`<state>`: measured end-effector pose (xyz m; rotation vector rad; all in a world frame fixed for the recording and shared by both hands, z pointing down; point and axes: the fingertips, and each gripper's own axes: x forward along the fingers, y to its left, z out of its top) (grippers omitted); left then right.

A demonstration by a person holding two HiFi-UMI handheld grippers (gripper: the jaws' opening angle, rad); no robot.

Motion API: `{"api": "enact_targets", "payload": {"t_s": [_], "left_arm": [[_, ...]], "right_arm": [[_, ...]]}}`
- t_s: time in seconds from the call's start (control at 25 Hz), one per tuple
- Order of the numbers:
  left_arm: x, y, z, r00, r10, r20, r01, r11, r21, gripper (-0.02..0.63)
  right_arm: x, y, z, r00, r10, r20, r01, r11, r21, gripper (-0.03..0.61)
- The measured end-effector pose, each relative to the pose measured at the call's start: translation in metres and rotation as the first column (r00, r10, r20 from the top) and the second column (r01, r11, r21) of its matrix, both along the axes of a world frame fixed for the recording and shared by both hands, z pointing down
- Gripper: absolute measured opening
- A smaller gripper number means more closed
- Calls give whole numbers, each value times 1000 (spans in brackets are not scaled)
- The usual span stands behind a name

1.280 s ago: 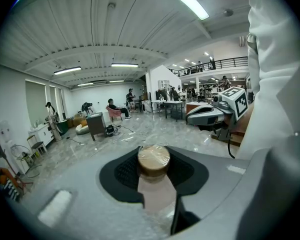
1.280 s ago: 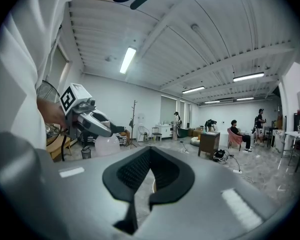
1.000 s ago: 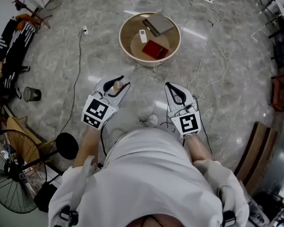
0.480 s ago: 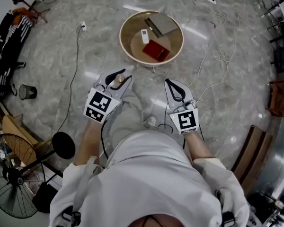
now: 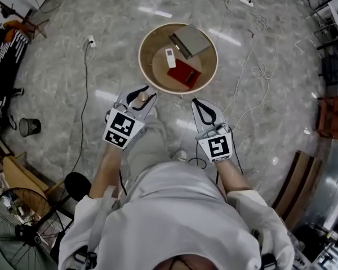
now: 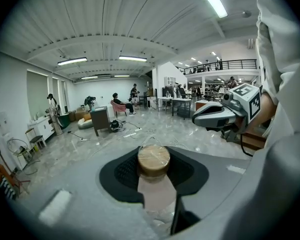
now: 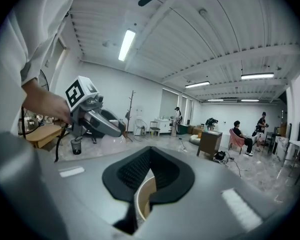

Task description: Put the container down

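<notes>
Left tool (image 5: 138,94) clenched on the corked container (image 6: 154,180), above the floor (image 5: 101,66) near the worktop (image 5: 146,44); right tool (image 5: 200,104) closed, empty: lower upright, release after contact.

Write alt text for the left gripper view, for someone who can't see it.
The left gripper holds a small clear container with a tan lid between its dark pads. Behind it lies a large hall with a glossy floor; the right gripper shows at right.
</notes>
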<state>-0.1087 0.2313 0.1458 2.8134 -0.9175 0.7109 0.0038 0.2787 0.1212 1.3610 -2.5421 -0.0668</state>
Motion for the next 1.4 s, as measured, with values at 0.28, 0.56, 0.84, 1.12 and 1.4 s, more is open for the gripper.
{"api": "enact_targets", "payload": {"t_s": [0.28,0.56,0.84,1.12,1.4], "left_arm": [[-13,-105,26,998,57,17,-57,998,-19,123],[-21,-207,48,995,96,11,-95,995,-27,123],[-11,-279,90,997,78,16,-78,997,-12,123],[12,-327,140,999,5,40,-4,1000,-16,123],[20,-363,197,995,-82,65,85,995,-47,123]], "right_arm": [[-25,-105,12,1000,21,4,-21,1000,-19,5],[-40,-202,29,998,39,-44,-40,999,-26,5],[-38,-267,65,999,33,-35,-35,999,-31,5],[-20,-320,117,999,-34,-7,34,998,-53,5],[-5,-363,175,991,-126,-52,120,988,-99,5]]}}
